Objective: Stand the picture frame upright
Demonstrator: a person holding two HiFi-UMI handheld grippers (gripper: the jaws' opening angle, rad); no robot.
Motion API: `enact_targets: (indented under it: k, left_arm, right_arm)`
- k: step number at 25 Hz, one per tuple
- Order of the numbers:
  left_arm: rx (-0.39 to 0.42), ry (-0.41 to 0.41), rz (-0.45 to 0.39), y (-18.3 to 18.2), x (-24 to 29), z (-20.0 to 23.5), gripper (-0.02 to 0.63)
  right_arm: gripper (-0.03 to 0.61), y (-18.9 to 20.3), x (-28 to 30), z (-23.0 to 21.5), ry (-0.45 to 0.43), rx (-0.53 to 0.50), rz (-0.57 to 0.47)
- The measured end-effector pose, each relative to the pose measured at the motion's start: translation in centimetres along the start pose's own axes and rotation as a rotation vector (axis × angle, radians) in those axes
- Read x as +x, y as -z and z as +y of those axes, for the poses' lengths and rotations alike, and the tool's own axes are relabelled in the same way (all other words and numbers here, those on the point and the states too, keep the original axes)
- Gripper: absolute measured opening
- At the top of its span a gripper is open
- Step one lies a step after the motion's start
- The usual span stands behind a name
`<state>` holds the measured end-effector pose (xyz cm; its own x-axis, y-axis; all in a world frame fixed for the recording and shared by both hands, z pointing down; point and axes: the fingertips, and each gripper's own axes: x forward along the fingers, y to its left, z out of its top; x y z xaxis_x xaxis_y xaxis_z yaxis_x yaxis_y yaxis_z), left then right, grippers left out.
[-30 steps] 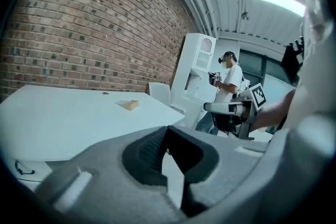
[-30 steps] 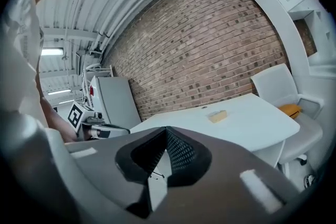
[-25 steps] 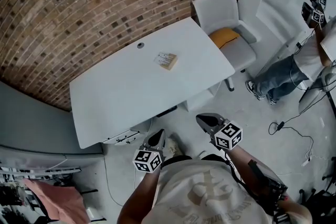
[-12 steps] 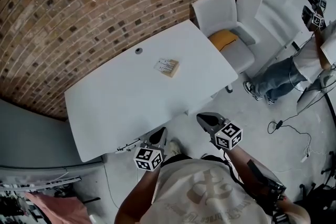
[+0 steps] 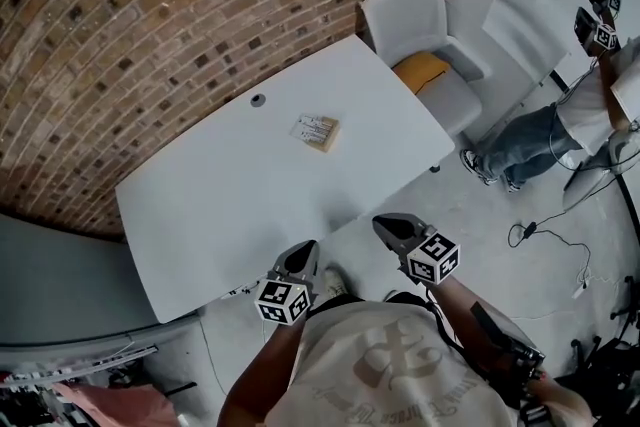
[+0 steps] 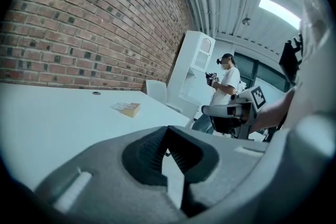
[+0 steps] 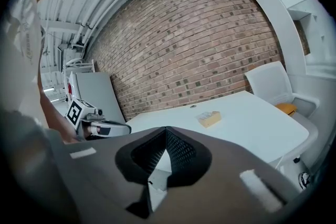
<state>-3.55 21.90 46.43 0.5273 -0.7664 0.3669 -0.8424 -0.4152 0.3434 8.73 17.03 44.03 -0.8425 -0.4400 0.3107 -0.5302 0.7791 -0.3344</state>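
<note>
A: What is being held?
B: Nothing. The left gripper and the right gripper are fully closed and empty. They sit by the person's waist, likely because no reach has begun.
A: And the picture frame?
B: It lies flat, mid-way across the white table, well apart from both.

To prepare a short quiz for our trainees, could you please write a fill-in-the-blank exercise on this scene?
1. The picture frame lies ____ on the table.
2. The wall behind the table is built of ____.
3. The left tongs and the right tongs are both ____, with nothing between them.
4. The yellow cushion rests on the ____.
Missing words: flat; brick; shut; chair.
</note>
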Motion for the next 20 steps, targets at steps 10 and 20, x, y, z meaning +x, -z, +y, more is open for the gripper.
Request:
enact_targets:
  k: [10,20]
  left_arm:
    - [0.003,0.057,0.027,-0.6,1.1,2.5,0.002]
    - [0.055,0.137,0.045,-2.0,1.8,5.2,0.003]
  right_arm:
    - [0.008,-0.9,2.4,-1.1,0.058,-0.003,-0.002]
    - [0.008,-3.2,6.2,-1.5,0.114,-0.03,-0.026]
